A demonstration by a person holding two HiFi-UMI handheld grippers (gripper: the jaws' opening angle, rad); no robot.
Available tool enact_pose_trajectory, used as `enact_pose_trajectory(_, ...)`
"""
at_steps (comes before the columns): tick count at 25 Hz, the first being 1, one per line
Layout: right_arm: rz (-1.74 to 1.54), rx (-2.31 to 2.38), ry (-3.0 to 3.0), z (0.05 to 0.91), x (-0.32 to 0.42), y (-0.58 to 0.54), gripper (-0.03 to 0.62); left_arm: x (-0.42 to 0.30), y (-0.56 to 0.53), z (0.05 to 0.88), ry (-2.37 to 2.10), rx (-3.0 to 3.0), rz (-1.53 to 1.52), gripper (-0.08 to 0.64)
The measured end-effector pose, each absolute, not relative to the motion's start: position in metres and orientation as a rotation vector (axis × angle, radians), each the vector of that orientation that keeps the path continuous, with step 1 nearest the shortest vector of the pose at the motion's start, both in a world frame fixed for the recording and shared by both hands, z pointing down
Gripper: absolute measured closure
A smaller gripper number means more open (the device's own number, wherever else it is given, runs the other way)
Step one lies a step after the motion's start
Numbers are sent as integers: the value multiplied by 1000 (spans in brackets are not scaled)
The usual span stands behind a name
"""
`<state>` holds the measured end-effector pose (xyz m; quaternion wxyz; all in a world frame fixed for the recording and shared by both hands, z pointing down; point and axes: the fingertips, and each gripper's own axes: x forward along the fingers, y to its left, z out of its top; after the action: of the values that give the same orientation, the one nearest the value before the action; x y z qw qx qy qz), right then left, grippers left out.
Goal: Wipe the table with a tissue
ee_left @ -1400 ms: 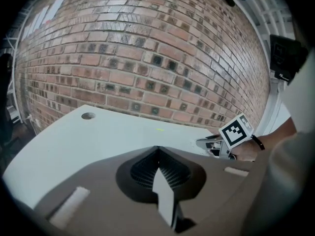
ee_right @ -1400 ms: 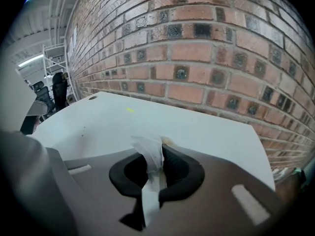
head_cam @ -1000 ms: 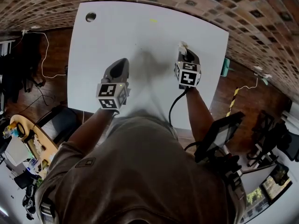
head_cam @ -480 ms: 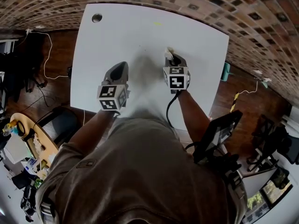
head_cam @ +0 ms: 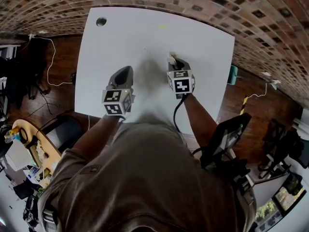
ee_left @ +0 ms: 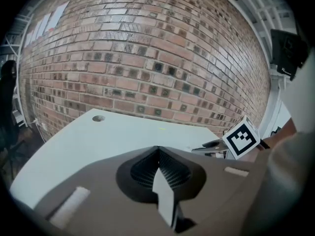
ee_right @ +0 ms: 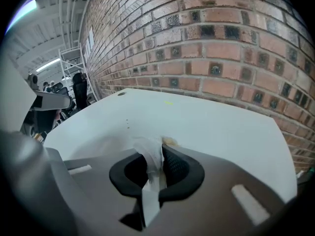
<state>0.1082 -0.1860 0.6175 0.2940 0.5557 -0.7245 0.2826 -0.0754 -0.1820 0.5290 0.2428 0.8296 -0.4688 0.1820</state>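
A crumpled white tissue [head_cam: 171, 58] lies against the white table [head_cam: 145, 33] right of centre, and my right gripper [head_cam: 174, 62] is shut on it. In the right gripper view the tissue [ee_right: 149, 154] is pinched between the black pads and bunches out ahead of them onto the tabletop [ee_right: 211, 122]. My left gripper [head_cam: 124, 74] hovers over the table's near left part, jaws together with nothing between them. From the left gripper [ee_left: 158, 150] view, the right gripper [ee_left: 212, 147] shows low over the table at the right.
A round cable hole [head_cam: 101, 21] sits in the table's far left corner, and a small yellow mark [head_cam: 161, 26] near the far edge. Brick wall runs behind the table. Cables [head_cam: 48, 62] lie on the wooden floor at left; a teal object [head_cam: 232, 74] hangs by the right edge.
My right gripper has slid left across the table with the tissue, closer to the left gripper. The left gripper has hardly moved.
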Motion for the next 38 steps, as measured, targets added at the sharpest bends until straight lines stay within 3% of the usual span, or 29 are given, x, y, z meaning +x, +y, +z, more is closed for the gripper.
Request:
enact_pose_trajectory(16, 572, 1653, -2068, 532, 109, -206, 546, -97, -188, 504, -1365, 2277, 390, 558)
enact_pose_trajectory(38, 726, 1551, -1863, 619, 59, -221, 546, -154, -207, 549, -1331, 2148, 415, 558)
